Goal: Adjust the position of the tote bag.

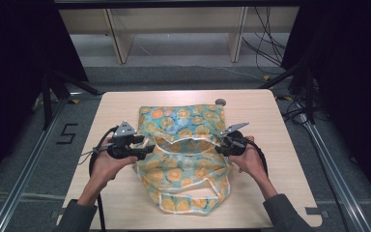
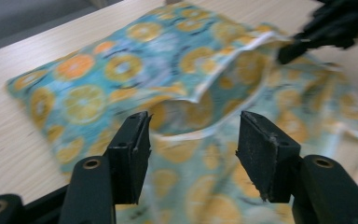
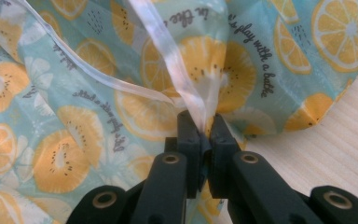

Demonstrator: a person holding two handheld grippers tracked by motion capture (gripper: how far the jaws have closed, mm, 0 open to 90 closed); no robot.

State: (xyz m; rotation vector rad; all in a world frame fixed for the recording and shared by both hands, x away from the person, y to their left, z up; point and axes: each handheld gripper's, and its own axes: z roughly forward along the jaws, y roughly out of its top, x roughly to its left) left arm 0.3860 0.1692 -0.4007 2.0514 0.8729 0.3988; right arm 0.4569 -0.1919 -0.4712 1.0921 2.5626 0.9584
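A pale wood-grain surface (image 1: 121, 104) was set on a grey floor (image 1: 174, 72). Beyond the surface, light wooden furniture legs (image 1: 118, 41) were seen, with black cables (image 1: 265, 38) trailing to their right. Dark curtains (image 1: 14, 43) were hung on both sides. A metal rail (image 1: 24, 174) was laid left of the surface.

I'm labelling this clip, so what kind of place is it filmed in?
Probably a lab or recording setup, not a home: a bare wooden table ringed by black curtains, loose cables on the floor, and metal rails alongside. A fruit-print bag lies on the table.
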